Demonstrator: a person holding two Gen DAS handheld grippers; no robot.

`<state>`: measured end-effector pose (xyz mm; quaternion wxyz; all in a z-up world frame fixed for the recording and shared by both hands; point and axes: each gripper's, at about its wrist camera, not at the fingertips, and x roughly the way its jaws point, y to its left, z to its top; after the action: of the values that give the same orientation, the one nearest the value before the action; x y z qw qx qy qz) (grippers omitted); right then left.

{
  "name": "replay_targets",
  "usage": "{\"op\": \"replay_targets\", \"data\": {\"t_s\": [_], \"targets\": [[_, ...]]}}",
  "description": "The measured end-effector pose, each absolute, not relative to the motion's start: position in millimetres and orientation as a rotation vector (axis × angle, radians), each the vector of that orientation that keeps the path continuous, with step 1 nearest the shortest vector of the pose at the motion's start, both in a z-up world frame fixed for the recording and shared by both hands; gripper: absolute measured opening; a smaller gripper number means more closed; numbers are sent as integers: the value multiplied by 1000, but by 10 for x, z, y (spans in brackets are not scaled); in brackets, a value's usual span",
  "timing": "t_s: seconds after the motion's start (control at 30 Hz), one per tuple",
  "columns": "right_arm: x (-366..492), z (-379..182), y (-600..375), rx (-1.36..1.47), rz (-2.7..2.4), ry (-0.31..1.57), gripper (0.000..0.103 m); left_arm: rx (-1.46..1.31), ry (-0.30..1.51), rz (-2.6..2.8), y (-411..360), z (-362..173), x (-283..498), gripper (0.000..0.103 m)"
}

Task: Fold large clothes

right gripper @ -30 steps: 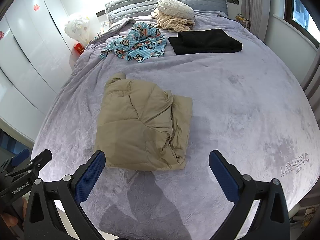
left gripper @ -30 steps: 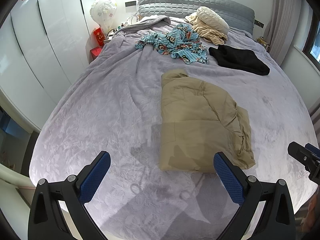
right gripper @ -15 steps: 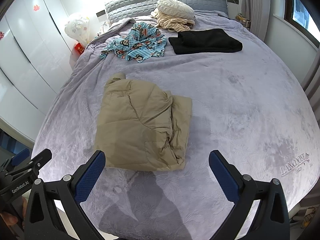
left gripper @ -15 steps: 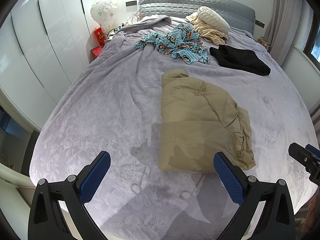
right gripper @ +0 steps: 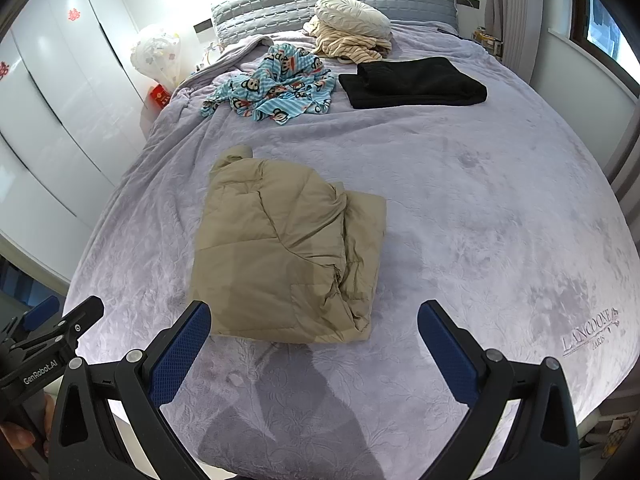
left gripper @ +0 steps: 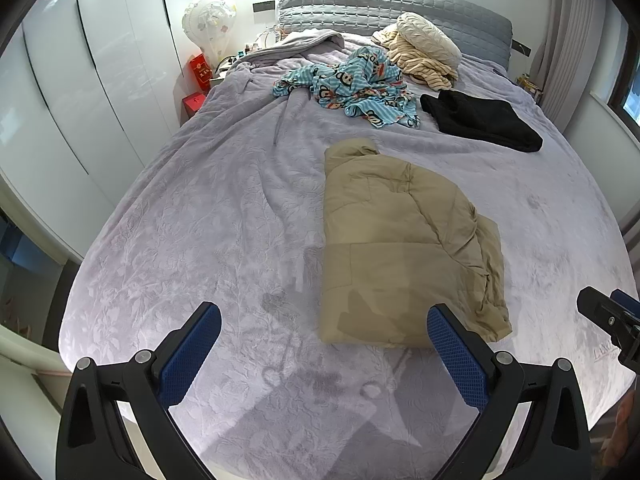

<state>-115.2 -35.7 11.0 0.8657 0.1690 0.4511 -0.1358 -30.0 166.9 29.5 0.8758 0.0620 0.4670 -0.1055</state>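
Note:
A tan padded jacket (left gripper: 400,248) lies folded into a rough rectangle on the lilac bedspread (left gripper: 208,216); it also shows in the right wrist view (right gripper: 288,252). My left gripper (left gripper: 324,340) is open and empty, held above the bed's near edge, its right finger just short of the jacket's near edge. My right gripper (right gripper: 316,340) is open and empty, just short of the jacket's near right corner. Each gripper shows at the edge of the other's view.
At the far end of the bed lie a blue monkey-print garment (left gripper: 352,88), a folded black garment (left gripper: 484,120) and a cream striped pile with a round cushion (left gripper: 428,48). White wardrobes (left gripper: 80,92) stand to the left, a curtain (left gripper: 560,40) to the right.

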Motion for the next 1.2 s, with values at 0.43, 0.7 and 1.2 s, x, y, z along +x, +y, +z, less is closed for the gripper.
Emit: {"op": "replay_targets", "data": {"t_s": [0.43,0.7,1.2], "targets": [[-1153,108,-361,356,-284,946,103,127,975,-218,1669,291,-297,103],[-1152,107,-358,356,-284,946,103,126,976,-219,1669,295,-298,103],[-1115,115,-318,355,-278,952,103,115,981,-213,1687,279,-299,103]]}}
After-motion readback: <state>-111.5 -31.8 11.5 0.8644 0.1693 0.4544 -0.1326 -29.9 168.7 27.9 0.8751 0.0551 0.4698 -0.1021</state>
